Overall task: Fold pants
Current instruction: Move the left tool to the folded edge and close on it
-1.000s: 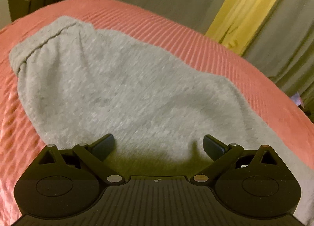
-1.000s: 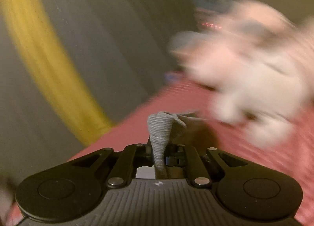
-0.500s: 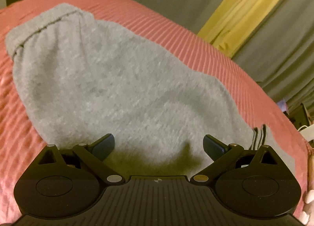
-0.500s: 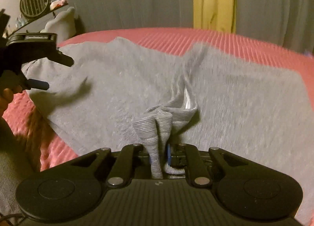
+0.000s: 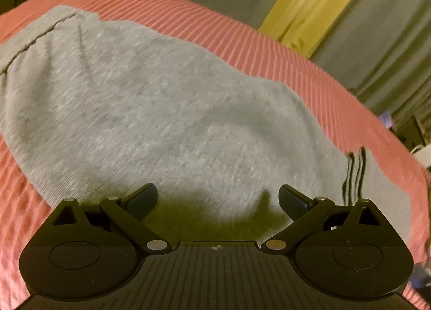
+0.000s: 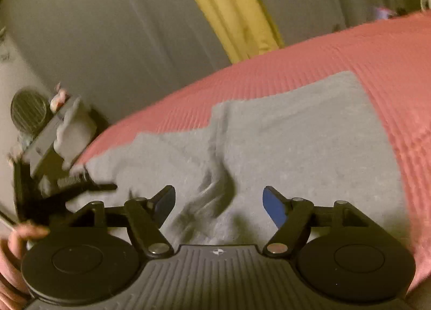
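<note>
My left hand-held gripper (image 5: 217,199) and right hand-held gripper (image 6: 218,203) both hover spread wide, holding nothing. The grey knit pants (image 5: 150,111) lie on the ribbed salmon-pink bedspread (image 5: 309,78), seemingly folded over once. I judge a rumpled ridge (image 6: 215,175) needs smoothing, with a further fold left.

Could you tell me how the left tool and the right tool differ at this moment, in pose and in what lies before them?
The left tool hovers over smooth, flat fabric of the grey pants; the right tool faces a raised, rumpled ridge of fabric between its fingers. The left tool's view is fairly level, whereas the right tool's is tilted, the red bedspread sloping across it. Both are open and grip nothing.
</note>
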The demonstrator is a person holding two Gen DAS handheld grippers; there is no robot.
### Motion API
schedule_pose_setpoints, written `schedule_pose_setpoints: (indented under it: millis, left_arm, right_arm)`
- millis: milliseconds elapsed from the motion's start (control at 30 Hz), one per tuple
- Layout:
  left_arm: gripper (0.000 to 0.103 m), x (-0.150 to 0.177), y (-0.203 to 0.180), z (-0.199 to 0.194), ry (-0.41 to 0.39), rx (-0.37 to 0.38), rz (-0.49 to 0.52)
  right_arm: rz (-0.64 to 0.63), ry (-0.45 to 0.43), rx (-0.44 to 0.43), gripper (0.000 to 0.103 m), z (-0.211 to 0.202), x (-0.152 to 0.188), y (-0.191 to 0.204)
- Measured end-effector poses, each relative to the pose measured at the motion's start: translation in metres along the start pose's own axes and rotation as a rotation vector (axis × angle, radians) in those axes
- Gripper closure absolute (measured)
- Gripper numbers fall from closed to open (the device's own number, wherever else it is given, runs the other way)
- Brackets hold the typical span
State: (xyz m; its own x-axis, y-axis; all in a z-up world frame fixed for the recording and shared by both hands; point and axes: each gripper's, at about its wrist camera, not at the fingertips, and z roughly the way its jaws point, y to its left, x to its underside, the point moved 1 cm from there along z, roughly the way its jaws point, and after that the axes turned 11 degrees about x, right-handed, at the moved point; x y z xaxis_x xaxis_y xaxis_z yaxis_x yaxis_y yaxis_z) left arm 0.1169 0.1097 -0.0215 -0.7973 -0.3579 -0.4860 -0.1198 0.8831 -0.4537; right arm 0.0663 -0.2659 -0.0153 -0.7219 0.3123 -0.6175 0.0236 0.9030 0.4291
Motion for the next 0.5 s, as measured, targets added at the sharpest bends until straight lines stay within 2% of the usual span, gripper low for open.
schedule_pose_setpoints:
  millis: [33, 67, 133, 167, 233, 300, 367, 400, 433, 500]
  left_arm:
    - [0.002, 0.0, -0.002, 0.002, 0.007, -0.008, 0.013]
    - [0.002, 0.0, -0.003, 0.004, 0.011, -0.011, 0.021]
    - [0.002, -0.001, -0.004, 0.008, 0.016, -0.02, 0.027]
    - [0.002, -0.002, -0.004, 0.01, 0.018, -0.029, 0.025]
    - [0.002, -0.003, -0.003, 0.013, 0.022, -0.048, 0.017]
    - [0.002, -0.004, -0.002, 0.015, 0.021, -0.064, 0.01]
    - [0.002, -0.004, -0.002, 0.015, 0.018, -0.071, 0.003]
    - [0.002, -0.005, -0.002, 0.016, 0.016, -0.071, 0.001]
    - [0.002, -0.005, -0.002, 0.016, 0.013, -0.067, 0.002]
    - [0.002, -0.005, 0.0, 0.015, 0.009, -0.06, 0.008]
  right_arm:
    - [0.032, -0.018, -0.049, 0.028, -0.007, -0.003, -0.004]
    - [0.04, -0.05, -0.054, 0.017, -0.012, -0.004, -0.005]
    - [-0.017, -0.145, 0.09, 0.008, -0.014, -0.007, 0.004]
    - [-0.064, -0.173, 0.195, 0.008, -0.009, -0.008, 0.01]
    - [-0.162, -0.157, 0.359, 0.008, 0.015, -0.008, 0.022]
    - [-0.224, -0.126, 0.43, 0.008, 0.045, 0.0, 0.035]
    - [-0.279, -0.086, 0.434, 0.012, 0.069, 0.014, 0.05]
    - [-0.316, -0.016, 0.366, 0.016, 0.083, 0.025, 0.062]
    - [-0.325, 0.034, 0.268, 0.025, 0.087, 0.034, 0.071]
    - [-0.334, 0.055, 0.063, 0.025, 0.08, 0.041, 0.084]
